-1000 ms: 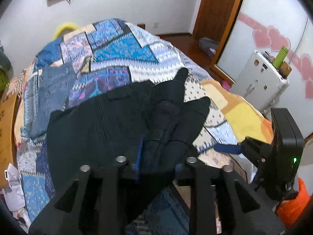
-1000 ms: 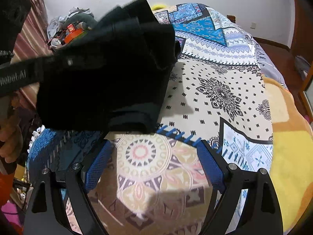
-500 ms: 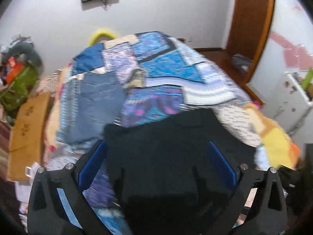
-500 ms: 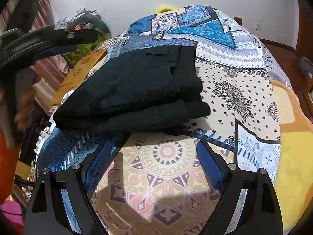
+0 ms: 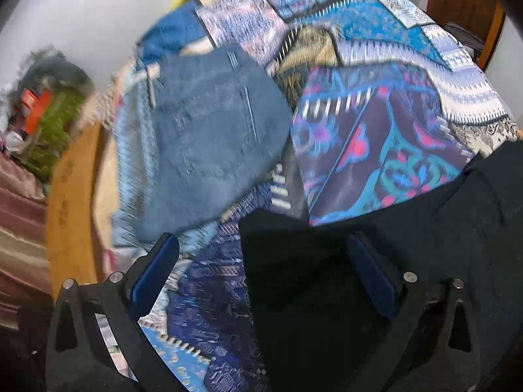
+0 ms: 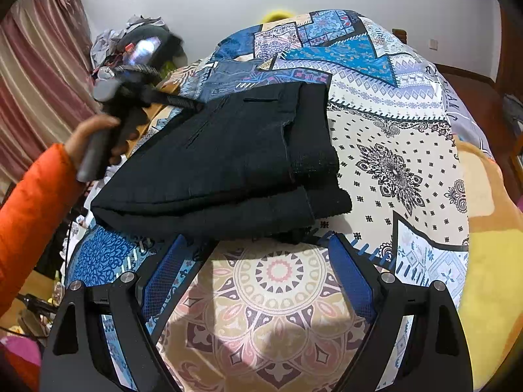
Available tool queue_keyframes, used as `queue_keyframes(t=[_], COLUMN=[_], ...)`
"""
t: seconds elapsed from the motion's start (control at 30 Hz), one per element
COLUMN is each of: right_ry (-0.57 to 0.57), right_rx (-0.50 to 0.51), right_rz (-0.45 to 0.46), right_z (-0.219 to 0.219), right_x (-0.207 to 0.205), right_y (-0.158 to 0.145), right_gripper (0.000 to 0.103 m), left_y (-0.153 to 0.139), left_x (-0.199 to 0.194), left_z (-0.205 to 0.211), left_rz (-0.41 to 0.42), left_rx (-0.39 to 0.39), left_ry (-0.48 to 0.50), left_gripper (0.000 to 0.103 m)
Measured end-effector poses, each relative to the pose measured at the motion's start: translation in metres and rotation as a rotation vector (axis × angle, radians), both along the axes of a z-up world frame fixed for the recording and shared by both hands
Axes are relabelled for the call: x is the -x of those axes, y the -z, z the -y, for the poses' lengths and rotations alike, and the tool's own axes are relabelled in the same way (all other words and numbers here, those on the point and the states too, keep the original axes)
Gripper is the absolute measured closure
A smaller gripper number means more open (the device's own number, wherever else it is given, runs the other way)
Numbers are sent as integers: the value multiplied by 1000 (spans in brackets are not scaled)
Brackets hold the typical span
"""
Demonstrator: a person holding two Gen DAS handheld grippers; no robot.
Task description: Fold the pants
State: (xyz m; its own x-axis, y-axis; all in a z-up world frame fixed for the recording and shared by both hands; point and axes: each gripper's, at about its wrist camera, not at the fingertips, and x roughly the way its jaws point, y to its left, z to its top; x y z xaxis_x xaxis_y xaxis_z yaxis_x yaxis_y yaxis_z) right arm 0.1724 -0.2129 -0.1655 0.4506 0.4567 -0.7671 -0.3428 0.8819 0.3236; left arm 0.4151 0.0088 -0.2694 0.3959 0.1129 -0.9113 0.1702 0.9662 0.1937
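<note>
The black pants [image 6: 235, 163] lie folded in a thick stack on the patterned bedspread [image 6: 392, 170]. In the left wrist view they fill the lower right [image 5: 408, 228]. My left gripper [image 5: 261, 254] is open and empty, its right finger over the pants' near edge. It shows in the right wrist view [image 6: 130, 88], held at the pants' far left edge. My right gripper [image 6: 255, 254] is open and empty, just in front of the stack's near edge.
Folded blue jeans [image 5: 209, 137] lie on the bed beyond the black pants, also in the right wrist view [image 6: 228, 72]. A wooden board [image 5: 72, 202] and a clutter pile [image 6: 137, 42] stand left of the bed. A door [image 5: 461, 3] is at the right.
The left gripper let go of the black pants, which dropped folded onto the bed. It opened and swung left toward the jeans. The right gripper stayed open and still.
</note>
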Motion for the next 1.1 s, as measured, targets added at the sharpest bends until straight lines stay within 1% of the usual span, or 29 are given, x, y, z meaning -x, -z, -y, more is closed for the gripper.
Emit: queue_keyframes(t=[0.03, 0.07, 0.13, 0.3, 0.4, 0.47, 0.57, 0.63, 0.7, 0.77, 0.93, 1.0, 1.07, 1.1], right_ry=[3, 8, 18, 21, 24, 37, 69, 82, 91, 93, 90, 87, 81, 80], right_rx=[0, 1, 9, 17, 39, 45, 36, 28, 33, 38, 35, 31, 30, 33], right_rz=[-1, -2, 1, 28, 48, 59, 86, 103, 124, 135, 152, 157, 156, 158], right_z=[0, 0, 0, -2, -3, -2, 4, 8, 11, 11, 11, 10, 9, 8], right_x=[-1, -2, -1, 7, 12, 14, 20, 25, 30, 33, 39, 40, 38, 38], right_y=[0, 0, -2, -10, -16, -21, -31, -38, -45, -48, -52, -50, -47, -46], right_gripper=[16, 16, 16, 16, 16, 16, 16, 16, 16, 16, 16, 16, 16, 16], left_y=[2, 3, 5, 0, -6, -9, -12, -15, -16, -20, -27, -31, -38, -44], left_x=[3, 7, 16, 56, 83, 103, 131, 147, 163, 177, 206, 212, 216, 218], left_z=[-8, -14, -25, -54, -61, -65, -71, -74, -75, -71, -49, -40, -34, -31], left_rz=[5, 4, 7, 10, -5, -22, -36, -45, -54, -54, -35, -19, 15, 36], left_rx=[38, 60, 77, 90, 88, 104, 160, 219, 283, 331, 407, 414, 378, 374], left_ry=[-4, -8, -18, -71, -77, -71, -78, -97, -115, -113, -87, -75, -85, -90], left_gripper=[0, 0, 0, 0, 0, 0, 0, 0, 0, 0, 0, 0, 0, 1])
